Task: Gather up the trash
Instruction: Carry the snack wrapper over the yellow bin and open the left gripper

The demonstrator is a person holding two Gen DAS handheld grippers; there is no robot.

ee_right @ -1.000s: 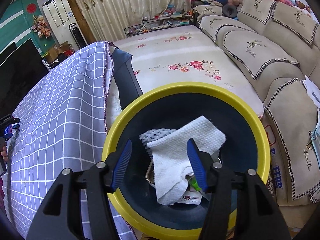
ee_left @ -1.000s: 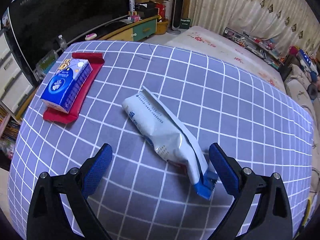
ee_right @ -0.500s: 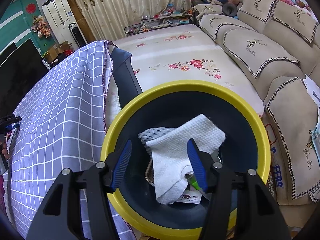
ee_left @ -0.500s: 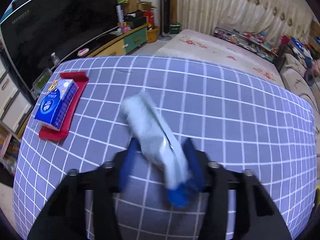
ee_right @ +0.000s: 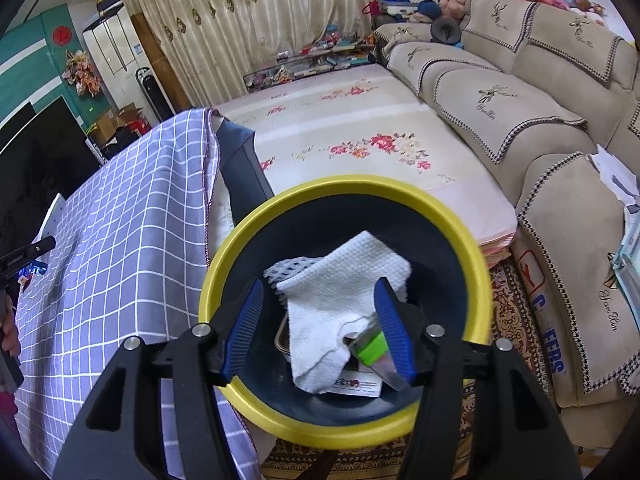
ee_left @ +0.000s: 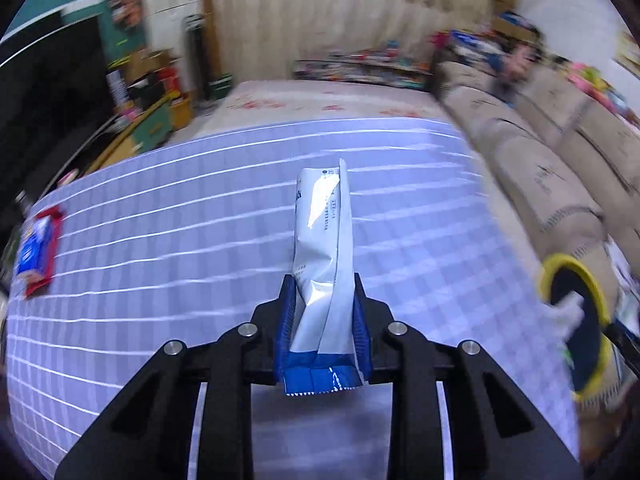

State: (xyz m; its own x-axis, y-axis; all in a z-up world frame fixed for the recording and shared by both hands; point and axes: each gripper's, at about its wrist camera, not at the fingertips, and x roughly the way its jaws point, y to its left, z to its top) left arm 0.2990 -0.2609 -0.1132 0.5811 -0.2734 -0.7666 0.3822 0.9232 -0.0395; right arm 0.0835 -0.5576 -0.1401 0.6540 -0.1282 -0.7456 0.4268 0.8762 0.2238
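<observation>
Two hand-held grippers are in your hands. Your left hand-held gripper (ee_left: 322, 322) has its blue pads closing on a white-and-blue wrapper (ee_left: 322, 256); the pads press the wrapper's lower part from both sides, its blue sealed end hangs below them, and its white body stands up toward the middle of the frame, above the checked tabletop (ee_left: 160, 240). At the left edge of that view a blue carton (ee_left: 30, 252) lies on a red tray (ee_left: 42, 280), blurred.

Your right hand-held gripper (ee_right: 320, 328) stands about half open with nothing pressed between its pads. It hovers over a yellow-rimmed bin (ee_right: 344, 188) that fills the lower middle of its frame, just beside the tabletop's hanging cloth edge. Inside the bin lie a white cloth (ee_right: 340, 280), a piece of white foam netting (ee_right: 286, 270), a green-capped item (ee_right: 370, 350) and a printed card (ee_right: 356, 386). In the left view the bin sits at the right edge, beside the sofa (ee_left: 540, 184).
</observation>
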